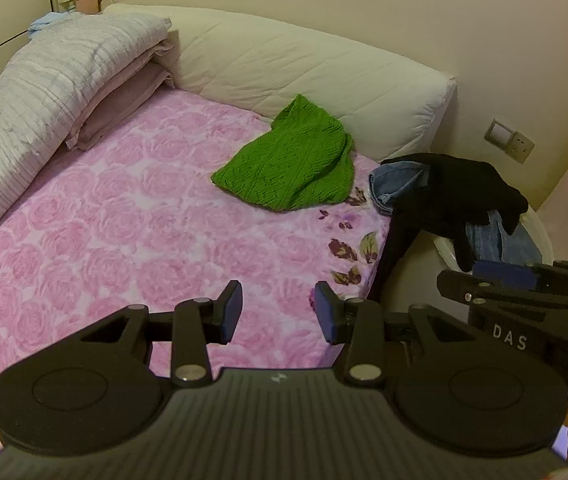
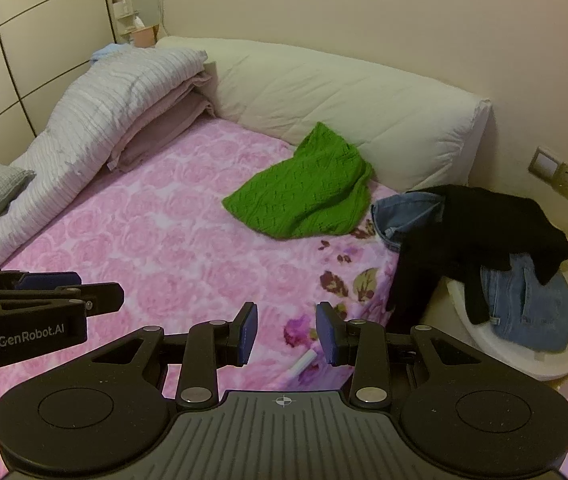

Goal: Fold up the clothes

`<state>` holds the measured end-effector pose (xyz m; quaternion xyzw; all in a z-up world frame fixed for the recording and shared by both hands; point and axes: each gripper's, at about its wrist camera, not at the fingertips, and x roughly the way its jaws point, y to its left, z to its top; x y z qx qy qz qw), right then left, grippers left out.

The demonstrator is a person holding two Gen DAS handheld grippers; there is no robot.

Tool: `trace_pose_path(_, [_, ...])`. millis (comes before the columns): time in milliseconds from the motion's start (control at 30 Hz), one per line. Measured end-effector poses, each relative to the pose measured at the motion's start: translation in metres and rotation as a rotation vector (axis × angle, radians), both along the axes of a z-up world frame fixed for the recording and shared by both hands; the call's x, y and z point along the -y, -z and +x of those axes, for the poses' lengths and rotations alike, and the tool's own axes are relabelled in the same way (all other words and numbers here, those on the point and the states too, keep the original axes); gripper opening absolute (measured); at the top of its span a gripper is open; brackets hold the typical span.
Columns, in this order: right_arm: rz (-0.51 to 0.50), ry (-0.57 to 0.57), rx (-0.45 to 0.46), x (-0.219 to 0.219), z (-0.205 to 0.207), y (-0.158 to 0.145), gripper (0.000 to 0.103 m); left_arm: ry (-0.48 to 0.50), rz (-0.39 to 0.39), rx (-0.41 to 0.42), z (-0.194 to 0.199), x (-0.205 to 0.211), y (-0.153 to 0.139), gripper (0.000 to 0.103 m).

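Your left tongs (image 1: 278, 312) and right tongs (image 2: 286, 334) both hang open and empty above the bed's (image 1: 124, 220) near edge. The green knit (image 1: 290, 160) lies crumpled at the bed's far side, against the headboard; reach across and pinch two corners.
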<state>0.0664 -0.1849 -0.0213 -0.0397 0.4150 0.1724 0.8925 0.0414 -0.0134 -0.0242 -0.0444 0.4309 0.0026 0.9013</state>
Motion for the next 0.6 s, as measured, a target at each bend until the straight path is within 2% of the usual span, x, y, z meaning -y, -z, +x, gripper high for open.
trace_pose_path(367, [-0.008,0.063,0.008,-0.041,-0.018,-0.012,0.036,0.062,0.0,0.004,-0.009,-0.041,-0.012,0.035])
trace_pose_path(600, [-0.002,0.112,0.011,-0.06,-0.025,-0.01,0.036,0.088,0.004,0.006,-0.014,-0.067,-0.007,0.036])
